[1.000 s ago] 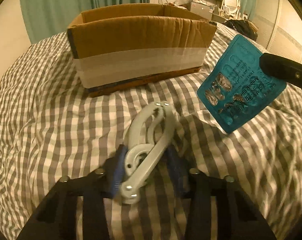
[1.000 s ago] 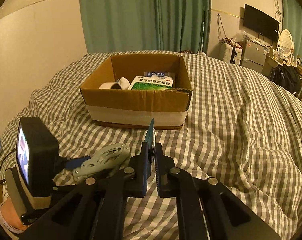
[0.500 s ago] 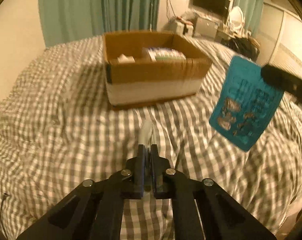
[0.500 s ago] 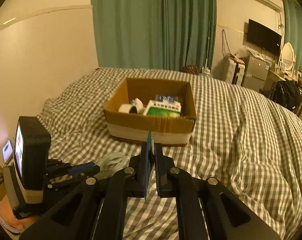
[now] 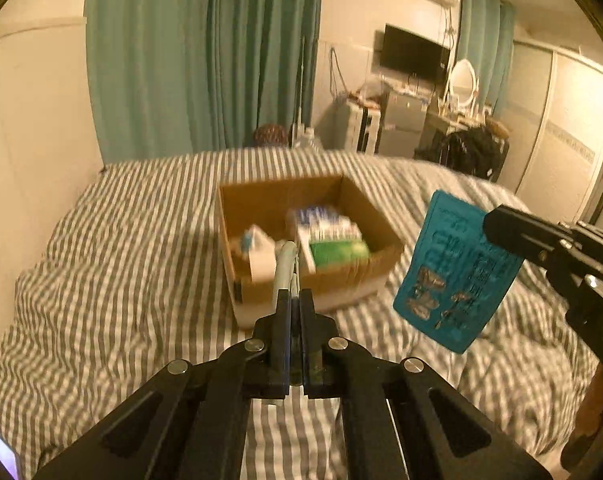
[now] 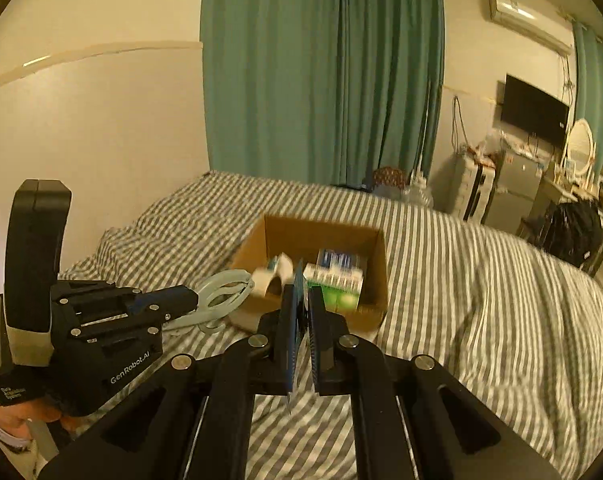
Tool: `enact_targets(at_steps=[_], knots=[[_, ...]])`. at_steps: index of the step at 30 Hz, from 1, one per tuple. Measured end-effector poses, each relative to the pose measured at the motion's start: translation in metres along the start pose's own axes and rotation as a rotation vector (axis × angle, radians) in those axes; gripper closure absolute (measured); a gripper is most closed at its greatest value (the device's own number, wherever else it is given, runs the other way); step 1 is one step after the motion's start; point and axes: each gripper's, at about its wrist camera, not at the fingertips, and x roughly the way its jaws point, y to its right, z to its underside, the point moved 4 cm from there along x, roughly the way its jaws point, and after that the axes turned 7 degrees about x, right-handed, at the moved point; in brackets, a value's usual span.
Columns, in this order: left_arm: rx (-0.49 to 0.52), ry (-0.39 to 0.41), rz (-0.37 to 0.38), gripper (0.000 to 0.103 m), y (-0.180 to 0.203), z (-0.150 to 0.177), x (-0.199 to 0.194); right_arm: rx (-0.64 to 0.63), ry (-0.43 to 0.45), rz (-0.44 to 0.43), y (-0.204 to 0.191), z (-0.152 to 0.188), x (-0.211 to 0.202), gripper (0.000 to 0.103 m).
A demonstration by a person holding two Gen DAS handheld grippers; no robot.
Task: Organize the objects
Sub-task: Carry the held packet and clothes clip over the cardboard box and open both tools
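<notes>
My left gripper [image 5: 294, 300] is shut on a pale grey plastic clip tool [image 5: 284, 266], seen edge-on and held in the air before the open cardboard box [image 5: 381, 220]. In the right wrist view the same tool [image 6: 221, 292] sticks out of the left gripper [image 6: 189, 300] toward the box [image 6: 381, 248]. My right gripper [image 6: 303, 300] is shut on a teal blister pack [image 6: 298, 280], edge-on here. The pack [image 5: 457, 268] hangs to the right of the box in the left wrist view. Inside the box lie a green-and-white carton [image 5: 337, 250] and a white bottle [image 5: 259, 256].
The box sits on a bed with a grey-and-white checked cover [image 6: 481, 280]. Green curtains [image 6: 321, 72] hang behind the bed. A wall [image 6: 81, 128] runs along its left side. Furniture, a television [image 6: 535, 110] and a dark bag [image 6: 573, 232] stand at the far right.
My left gripper shut on the clip tool and lifted it off the bed. Both grippers rose and pulled back, so the box now looks smaller and lower.
</notes>
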Motion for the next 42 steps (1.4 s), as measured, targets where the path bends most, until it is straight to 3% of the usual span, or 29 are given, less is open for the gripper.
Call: enact_targets(at_steps=[5,9,17,21,23,24,26,27,28,29,31,42], knots=[[0.001,0.040,-0.024,0.100,-0.015,-0.040,0.018,-0.016,0.028,-0.019,0.001,-0.035,0.024,0.098],[0.012,0.034,-0.048,0.100,-0.026,-0.061,0.052,-0.019,0.012,-0.030,0.002,-0.053,0.065,0.098],[0.011,-0.048,-0.056,0.100,-0.035,-0.061,0.149,0.017,-0.097,-0.026,0.028,-0.037,0.151,0.098],[-0.008,-0.071,-0.044,0.100,-0.038,-0.049,0.177,0.048,-0.128,-0.009,0.047,-0.023,0.173,0.098],[-0.006,-0.057,-0.050,0.096,-0.039,-0.050,0.177,0.066,-0.136,-0.002,0.055,-0.016,0.175,0.098],[-0.005,-0.064,-0.048,0.088,-0.037,-0.051,0.177,0.075,-0.141,0.002,0.060,-0.014,0.175,0.098],[-0.008,-0.076,-0.047,0.068,-0.037,-0.049,0.172,0.087,-0.151,0.012,0.066,-0.011,0.172,0.095],[-0.010,-0.071,-0.056,0.053,-0.036,-0.049,0.167,0.092,-0.147,0.027,0.069,-0.010,0.166,0.092],[-0.009,-0.064,-0.066,0.041,-0.035,-0.049,0.161,0.096,-0.141,0.036,0.071,-0.010,0.160,0.082],[-0.009,-0.053,-0.080,0.039,-0.034,-0.049,0.153,0.101,-0.133,0.043,0.074,-0.012,0.154,0.067],[-0.015,-0.038,-0.094,0.034,-0.034,-0.051,0.138,0.107,-0.112,0.053,0.075,-0.015,0.133,0.054],[-0.015,0.077,-0.141,0.012,-0.017,-0.060,0.020,0.075,-0.001,0.102,0.046,-0.042,0.013,0.039]])
